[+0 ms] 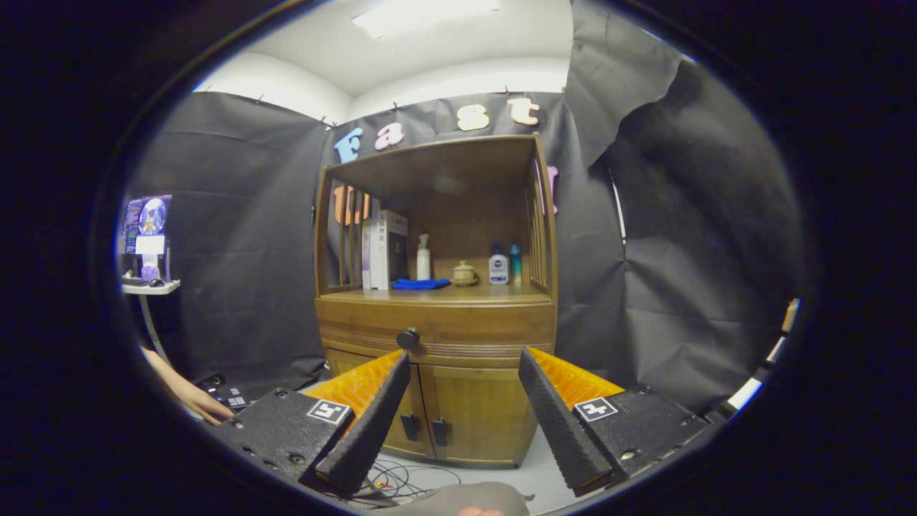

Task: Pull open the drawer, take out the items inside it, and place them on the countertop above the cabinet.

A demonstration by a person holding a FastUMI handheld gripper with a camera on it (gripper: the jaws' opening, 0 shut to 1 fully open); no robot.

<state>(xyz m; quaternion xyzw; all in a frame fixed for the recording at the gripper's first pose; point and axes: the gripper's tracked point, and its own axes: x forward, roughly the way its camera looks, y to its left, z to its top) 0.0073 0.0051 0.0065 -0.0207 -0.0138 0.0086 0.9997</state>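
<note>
Black-curtained booth, wooden cabinet point(437, 308) well ahead | drawer point(437, 331) closed, knob point(407, 338) beyond fingers | gripper point(464, 362) spread wide, nothing held | advised: knob to be centred between fingers before closing, pull kept straight and level.

Wooden cabinet point(437, 337), countertop point(501, 294) carrying boxes point(385, 249), blue cloth point(420, 284), pump bottle point(423, 258), small lidded pot point(463, 273), two bottles point(498, 266) (drawer point(458, 326) below is closed)
</note>
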